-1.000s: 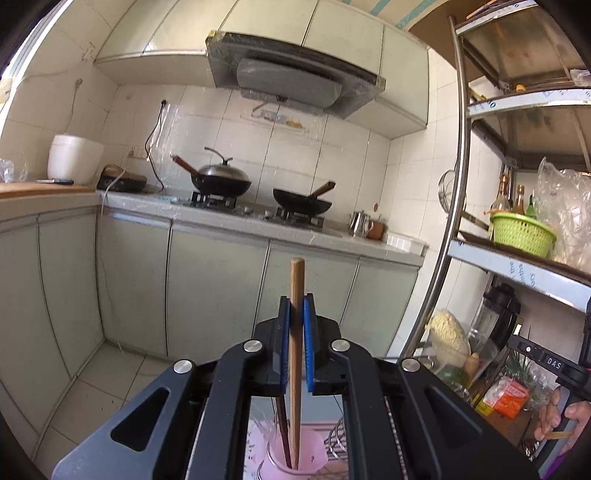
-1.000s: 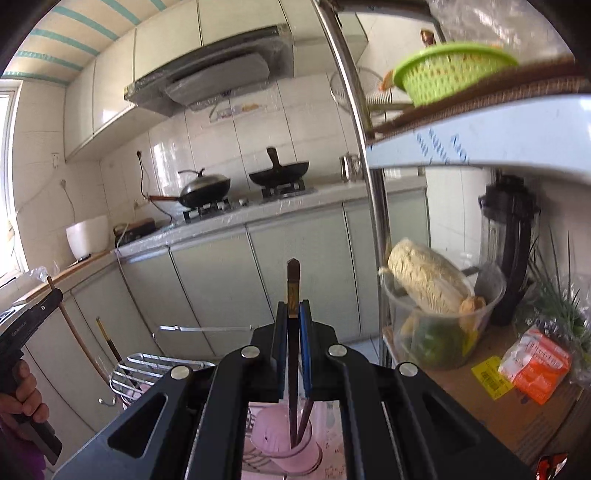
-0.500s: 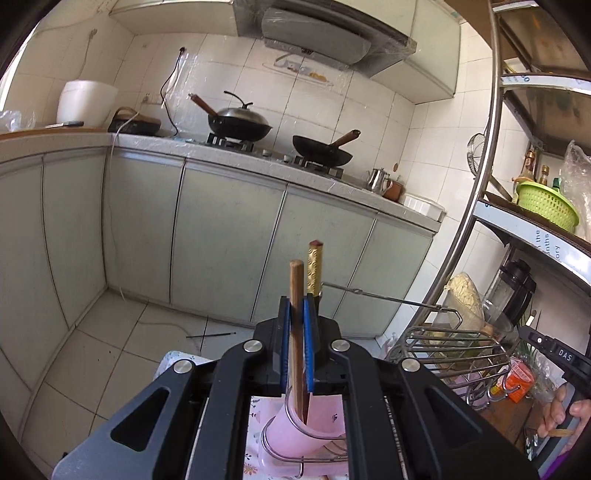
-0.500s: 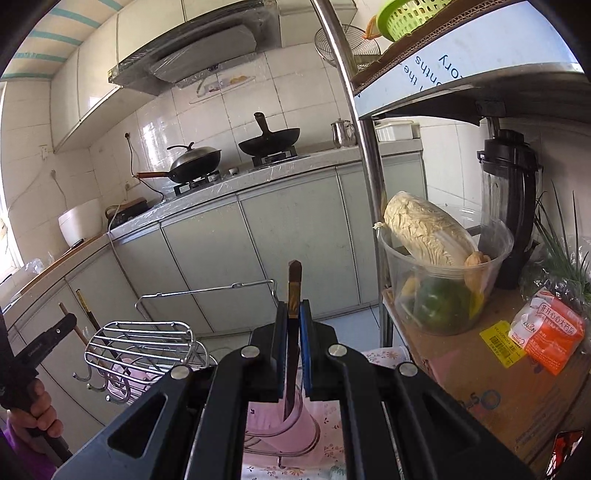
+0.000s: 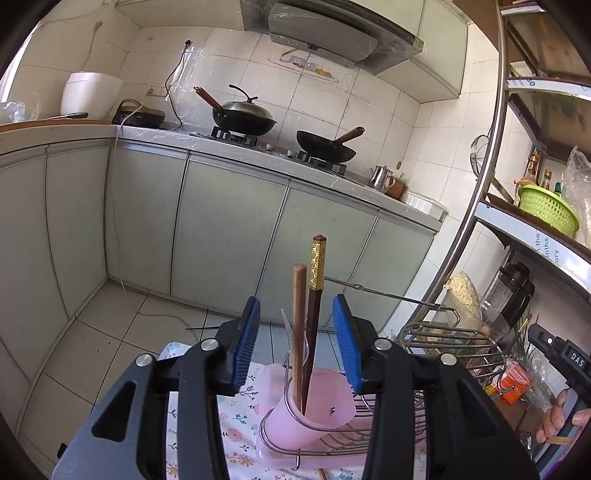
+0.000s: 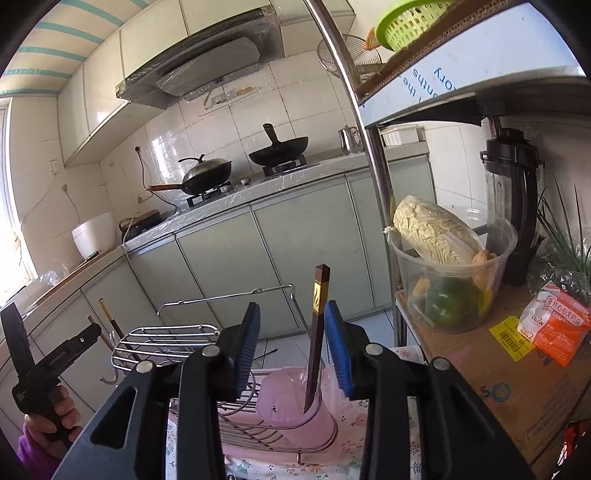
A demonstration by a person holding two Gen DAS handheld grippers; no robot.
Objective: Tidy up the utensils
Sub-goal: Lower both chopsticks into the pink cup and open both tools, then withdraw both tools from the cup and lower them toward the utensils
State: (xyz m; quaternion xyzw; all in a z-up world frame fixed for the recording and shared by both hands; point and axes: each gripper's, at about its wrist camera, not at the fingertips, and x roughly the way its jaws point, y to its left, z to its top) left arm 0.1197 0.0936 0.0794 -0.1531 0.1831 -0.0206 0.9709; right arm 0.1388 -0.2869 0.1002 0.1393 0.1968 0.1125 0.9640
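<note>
Standing upright in a translucent pink cup [image 5: 310,410], dead ahead of the left tool [image 5: 297,341] and between its spread blue pads [image 5: 246,341]: a plain light-wood chopstick [image 5: 298,325] and, just beside it on the right, a dark reddish-brown chopstick [image 5: 314,317] banded in patterned gold near a pointed top. Touched by neither pad — tool wide, gripping nothing. Cup seated in the front corner of a chrome wire dish rack [image 5: 436,343], itself on a pink tray [image 5: 343,459] over a floral cloth [image 5: 236,424] on the desk.

Seen from the right tool [image 6: 293,343]: only the dark chopstick [image 6: 317,332] clearly visible, leaning slightly in the pink cup [image 6: 291,402], close to the right-hand pad [image 6: 338,347] though contact cannot be told. Right tool likewise wide, holding nothing. Wire rack [image 6: 166,339] spreading off to the left of the tool, with the left tool [image 6: 48,362] and the hand [image 6: 55,410] gripping it low at the far left.

Beyond both tools: pale green cabinet fronts [image 5: 229,229], two black woks on a gas hob [image 5: 280,129], a range hood [image 5: 332,33] — all well apart. To the right of the right tool, a steel shelf post [image 6: 376,177] rising close by, a clear tub of vegetables [image 6: 450,266], a black blender [image 6: 513,199] and an orange packet [image 6: 554,321] on cardboard.
</note>
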